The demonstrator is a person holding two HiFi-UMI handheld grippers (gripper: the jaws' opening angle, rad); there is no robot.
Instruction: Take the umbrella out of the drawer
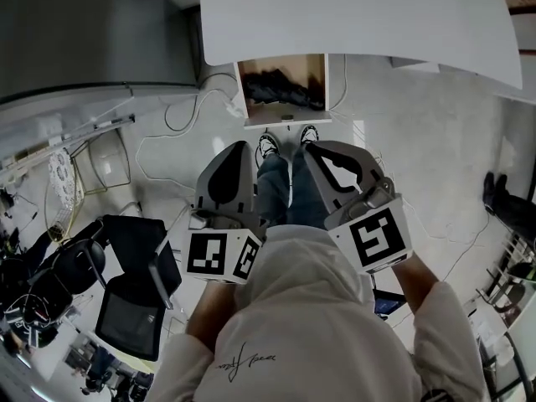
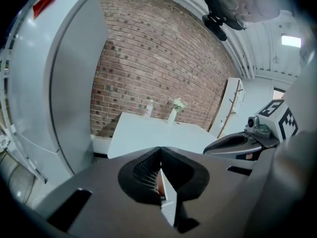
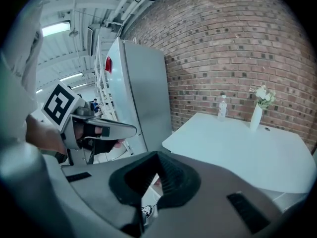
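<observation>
An open drawer (image 1: pixel 286 123) juts out from under the white table (image 1: pixel 360 15), just beyond the person's shoes. Inside it lies a dark bundled thing (image 1: pixel 280 88), probably the umbrella. My left gripper (image 1: pixel 238 151) and my right gripper (image 1: pixel 311 147) are held side by side above the person's legs, short of the drawer and pointing toward it. In the left gripper view the left gripper (image 2: pixel 160 152) has its jaws together with nothing between them. In the right gripper view the right gripper (image 3: pixel 157 155) is shut too, and empty. Neither touches the drawer.
A black office chair (image 1: pixel 130 283) stands at the left, with cables (image 1: pixel 180 111) on the floor. A tall grey cabinet (image 2: pixel 74 83) is left of the table. A vase (image 3: pixel 257 114) and a bottle (image 3: pixel 223 107) stand on the tabletop by the brick wall.
</observation>
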